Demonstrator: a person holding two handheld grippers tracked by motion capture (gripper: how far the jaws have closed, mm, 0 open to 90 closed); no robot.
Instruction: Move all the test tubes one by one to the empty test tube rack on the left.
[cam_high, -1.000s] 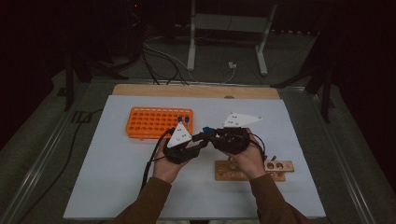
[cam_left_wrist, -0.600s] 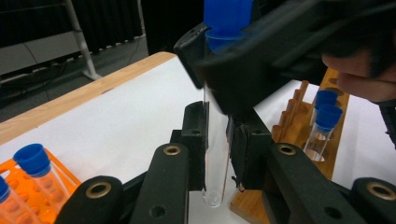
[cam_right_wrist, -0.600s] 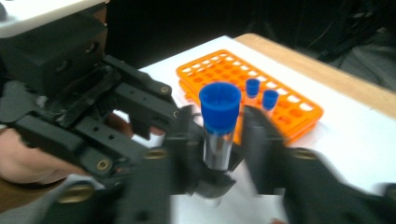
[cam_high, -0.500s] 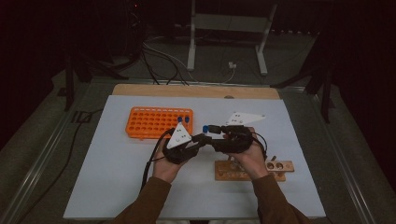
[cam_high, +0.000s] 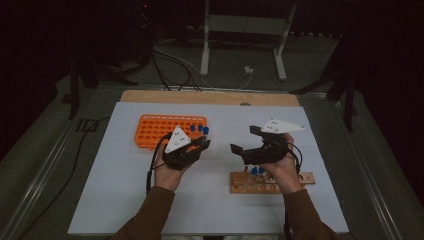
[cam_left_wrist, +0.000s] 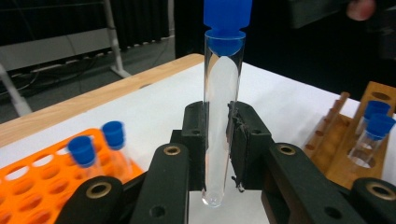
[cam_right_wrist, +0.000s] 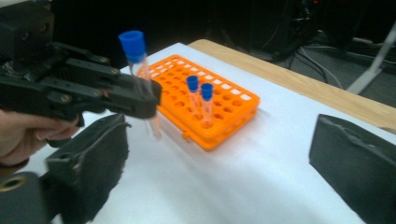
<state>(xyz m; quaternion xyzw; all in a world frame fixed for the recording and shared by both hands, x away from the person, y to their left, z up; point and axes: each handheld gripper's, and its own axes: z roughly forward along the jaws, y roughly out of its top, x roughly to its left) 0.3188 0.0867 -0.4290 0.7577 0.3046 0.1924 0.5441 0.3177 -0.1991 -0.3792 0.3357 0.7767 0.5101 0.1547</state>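
From above, the left gripper (cam_high: 202, 145) and right gripper (cam_high: 245, 142) sit mid-table with bare white sheet between them. The left gripper view shows the left one clamped on an upright clear test tube (cam_left_wrist: 219, 121) with a blue cap. The right gripper's jaws have just been opening and stand wide with nothing between them. Its view shows the orange rack (cam_right_wrist: 219, 105) with two capped tubes near the table's (cam_high: 115, 200) far wooden edge. The wooden rack (cam_high: 295, 182) lies under the right hand, open room all round.
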